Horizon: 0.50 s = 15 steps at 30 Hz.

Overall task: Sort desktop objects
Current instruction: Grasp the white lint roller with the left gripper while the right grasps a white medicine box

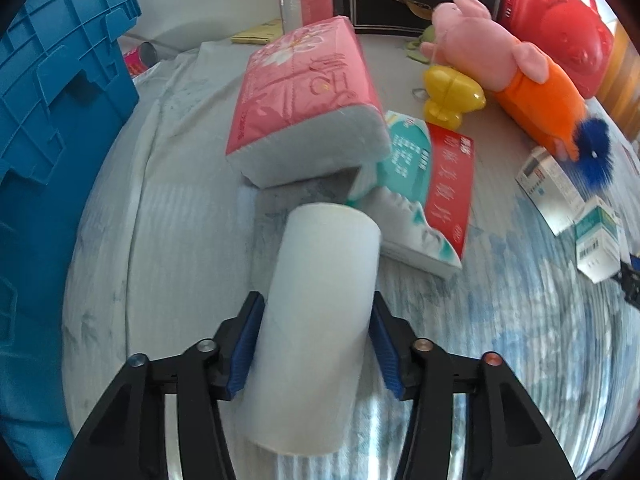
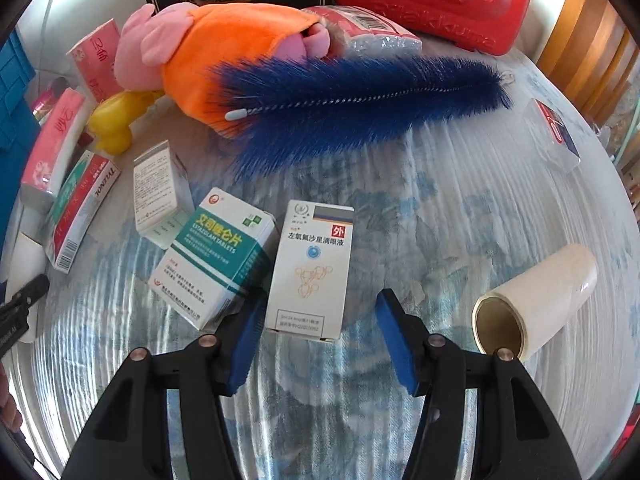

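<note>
We see a white paper roll (image 1: 320, 320) beside the blue crate (image 1: 60, 120), a pink floral tissue pack (image 1: 304, 92) behind that roll, an orange-clad pink plush pig (image 2: 208, 52), a navy bristle brush (image 2: 352, 100), a white eye-drop box (image 2: 312, 268), a teal-banded tablet box (image 2: 216, 256), a blue-flowered tablecloth (image 2: 460, 208).

Two hand-held grippers share one build. The left gripper (image 1: 316, 344) has black angular arms that fan out from the bottom of the frame and narrow toward the tips. Each finger carries a ribbed blue pad (image 1: 244, 344) on its inner face. Round metal screws sit at the linkage joints: silvery grey on one side, copper and orange-red on the other. The right gripper (image 2: 318, 340) shows the same black arms with triangular recesses, ribbed blue pads (image 2: 244, 344) and copper-toned screw heads at four joints. At the left edge of the right wrist view, a black, toothed fingertip of the left gripper shows, with a small white marking too blurred to read.
</note>
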### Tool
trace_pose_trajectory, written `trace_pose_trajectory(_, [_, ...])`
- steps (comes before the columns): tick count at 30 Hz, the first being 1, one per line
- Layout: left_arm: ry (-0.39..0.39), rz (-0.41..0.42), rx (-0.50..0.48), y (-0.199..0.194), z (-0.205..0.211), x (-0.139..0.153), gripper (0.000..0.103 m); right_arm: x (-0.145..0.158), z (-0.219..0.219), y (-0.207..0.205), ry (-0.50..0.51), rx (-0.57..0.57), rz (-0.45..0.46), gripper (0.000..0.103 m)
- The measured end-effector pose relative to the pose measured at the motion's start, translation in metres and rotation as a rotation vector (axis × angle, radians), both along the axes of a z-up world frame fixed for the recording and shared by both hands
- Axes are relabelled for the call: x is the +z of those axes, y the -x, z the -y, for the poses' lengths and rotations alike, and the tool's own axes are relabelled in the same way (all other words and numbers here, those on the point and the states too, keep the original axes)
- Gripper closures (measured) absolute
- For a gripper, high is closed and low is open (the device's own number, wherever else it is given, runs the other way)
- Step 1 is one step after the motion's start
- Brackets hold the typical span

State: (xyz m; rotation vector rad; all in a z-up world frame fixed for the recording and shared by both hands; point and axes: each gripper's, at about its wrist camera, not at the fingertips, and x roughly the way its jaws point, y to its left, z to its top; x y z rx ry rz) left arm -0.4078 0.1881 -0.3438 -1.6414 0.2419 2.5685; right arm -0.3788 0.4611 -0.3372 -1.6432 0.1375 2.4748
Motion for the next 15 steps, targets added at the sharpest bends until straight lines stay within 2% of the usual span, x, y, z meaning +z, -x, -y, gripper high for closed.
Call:
trace_pose_trajectory(2, [0.013,0.013,-0.002,-0.007,-0.001,0.004,0.055,0.003,0.002,-0.004,-0.010,0.008,0.001,0.048])
trace_pose_trajectory(4, [0.023,0.024,-0.001,-0.016,-0.002,0.009,0.055,0.005,0.005,-0.008,-0.019,0.017,0.002,0.071])
trace_pose_trajectory(5, [0.023,0.025,0.000,-0.023,-0.002,0.012,0.055,0.007,0.006,-0.010,-0.024,0.021,0.002,0.072])
trace_pose_trajectory(10, [0.010,0.007,-0.002,-0.061,-0.004,0.034,0.055,0.031,0.006,-0.042,-0.012,0.045,-0.031,0.072])
trace_pose_trajectory(15, [-0.014,-0.043,0.000,-0.090,-0.007,0.066,0.055,0.073,0.004,-0.079,0.009,0.076,-0.101,0.072])
